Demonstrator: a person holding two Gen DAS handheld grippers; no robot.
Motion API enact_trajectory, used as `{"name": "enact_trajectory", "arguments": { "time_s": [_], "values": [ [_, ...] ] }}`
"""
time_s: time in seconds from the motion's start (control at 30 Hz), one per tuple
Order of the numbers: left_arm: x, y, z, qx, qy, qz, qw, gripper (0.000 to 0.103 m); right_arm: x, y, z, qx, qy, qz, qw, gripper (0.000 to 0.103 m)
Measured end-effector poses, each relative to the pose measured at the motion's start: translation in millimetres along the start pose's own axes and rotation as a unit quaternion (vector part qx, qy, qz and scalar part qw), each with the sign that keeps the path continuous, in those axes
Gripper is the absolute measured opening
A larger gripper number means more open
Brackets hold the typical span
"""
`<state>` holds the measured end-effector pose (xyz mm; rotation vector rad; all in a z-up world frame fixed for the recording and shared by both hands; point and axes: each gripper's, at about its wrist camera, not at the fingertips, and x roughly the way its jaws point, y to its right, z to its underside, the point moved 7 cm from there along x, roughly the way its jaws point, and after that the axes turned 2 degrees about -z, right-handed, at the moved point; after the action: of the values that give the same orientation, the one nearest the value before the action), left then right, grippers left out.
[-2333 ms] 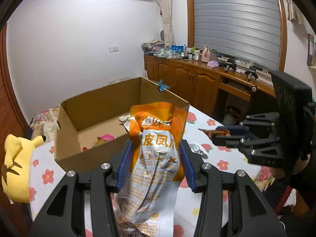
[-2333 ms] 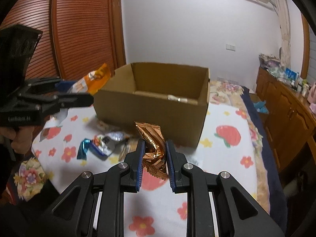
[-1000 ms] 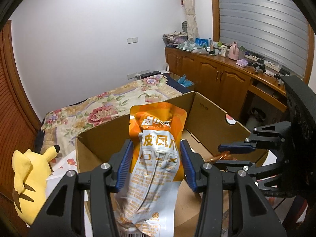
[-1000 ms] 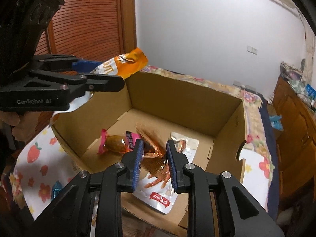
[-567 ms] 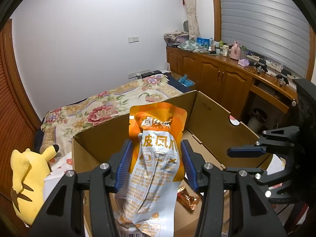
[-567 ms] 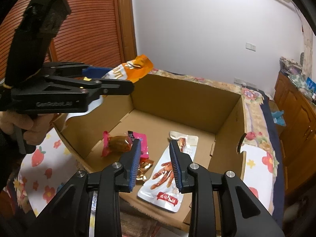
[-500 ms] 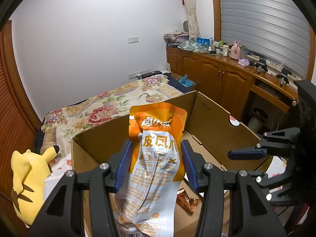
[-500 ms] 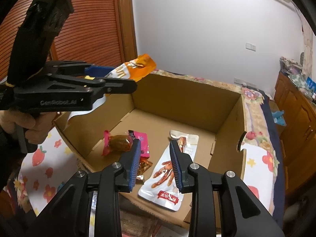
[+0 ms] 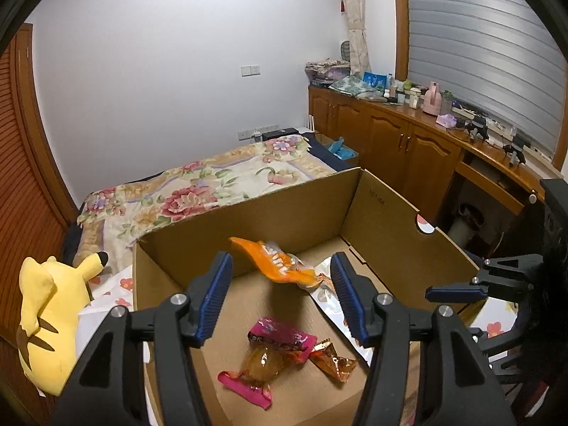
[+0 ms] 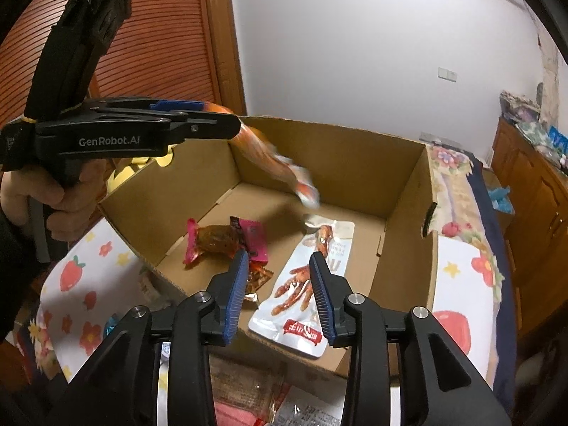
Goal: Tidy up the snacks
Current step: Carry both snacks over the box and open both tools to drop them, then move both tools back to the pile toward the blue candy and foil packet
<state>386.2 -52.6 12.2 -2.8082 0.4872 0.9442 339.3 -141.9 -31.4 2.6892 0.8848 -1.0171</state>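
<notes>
My left gripper point(image 9: 281, 262) hangs over the open cardboard box point(image 9: 284, 206); its jaws are opening and the pads no longer touch the orange and silver snack packet point(image 9: 273, 261), which is blurred in mid-fall between them. From the right wrist view the same orange packet point(image 10: 269, 159) drops off the left gripper point(image 10: 213, 120). My right gripper point(image 10: 279, 257) is above the box's near edge, jaws opening, nothing between them. On the box floor lie a pink packet point(image 10: 220, 238), a copper wrapper point(image 10: 257, 277) and a white chicken-feet pouch point(image 10: 309, 284).
A yellow plush toy point(image 9: 46, 319) sits left of the box. The floral tablecloth point(image 10: 81, 284) lies around the box, with more snack packets point(image 10: 248, 390) near its front. A bed point(image 9: 177, 191) and wooden cabinets point(image 9: 408, 149) stand behind. A person's hand point(image 10: 46, 191) holds the left gripper.
The left jaws spread and the orange packet slipped out, tipping forward into the box. The right jaws widened after letting the copper wrapper drop onto the box floor.
</notes>
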Motion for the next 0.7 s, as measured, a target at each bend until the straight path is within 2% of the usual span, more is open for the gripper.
{"name": "enact_trajectory", "arguments": {
  "time_s": [0.37,0.53,0.6,0.7],
  "values": [
    [-44.8,12.9,27.7,0.002,0.019,0.007,0.9998,0.058,-31.2,-5.2,16.5,0.012,0.014,0.013,1.000,0.040],
    [-74.3,20.7,54.3,0.007,0.027,0.012,0.9995,0.058,-51.7,-9.5,30.4,0.016,0.025,0.026,0.999,0.047],
    [-84.4,24.7,68.2,0.013,0.025,0.010,0.9996,0.058,-59.7,-12.0,36.2,0.023,0.026,0.025,0.999,0.048],
    [-98.1,28.6,85.1,0.015,0.026,0.006,0.9995,0.058,-78.7,-14.7,43.6,0.021,0.040,0.049,0.998,0.049]
  ]
}}
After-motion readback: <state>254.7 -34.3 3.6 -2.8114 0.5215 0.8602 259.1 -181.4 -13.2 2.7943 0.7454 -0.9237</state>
